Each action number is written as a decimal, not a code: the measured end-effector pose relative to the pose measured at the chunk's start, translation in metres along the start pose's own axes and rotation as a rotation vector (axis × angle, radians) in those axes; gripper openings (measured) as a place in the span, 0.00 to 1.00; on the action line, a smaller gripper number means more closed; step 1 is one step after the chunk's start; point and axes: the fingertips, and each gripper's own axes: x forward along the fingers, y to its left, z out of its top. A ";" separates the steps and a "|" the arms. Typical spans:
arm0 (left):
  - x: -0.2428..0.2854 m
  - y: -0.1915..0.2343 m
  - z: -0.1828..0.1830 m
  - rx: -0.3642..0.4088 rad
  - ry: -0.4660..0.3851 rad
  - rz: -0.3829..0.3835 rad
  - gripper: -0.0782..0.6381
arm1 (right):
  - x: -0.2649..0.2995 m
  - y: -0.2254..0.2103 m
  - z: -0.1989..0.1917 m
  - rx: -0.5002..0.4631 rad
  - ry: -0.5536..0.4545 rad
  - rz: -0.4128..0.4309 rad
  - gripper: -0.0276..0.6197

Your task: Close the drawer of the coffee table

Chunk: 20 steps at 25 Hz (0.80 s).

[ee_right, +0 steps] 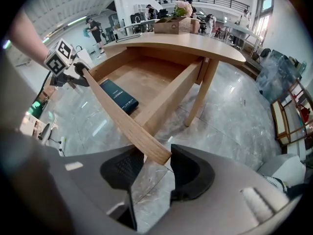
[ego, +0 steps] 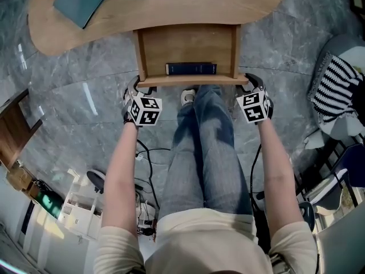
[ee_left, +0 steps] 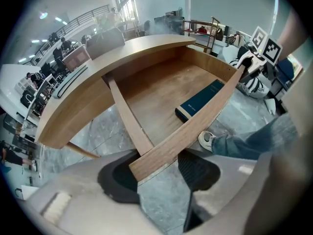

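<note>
While each is clamped on one end of its front board, left tongs (ee_left: 156,169) and right tongs (ee_right: 152,161) hold the drawer (ego: 188,47), which stands open under the worktop (ego: 171,4). Wood: rigid, probably light; push both corners evenly. Contents: dark book (ego: 191,68), loose. Person's legs (ego: 208,136) nearside; path inward unobstructed.

Navy book (ego: 191,68), teal notebook (ego: 80,0)
</note>
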 end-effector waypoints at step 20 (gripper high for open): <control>0.009 0.014 0.024 -0.007 -0.020 0.016 0.43 | 0.006 -0.024 0.025 -0.019 -0.009 -0.022 0.31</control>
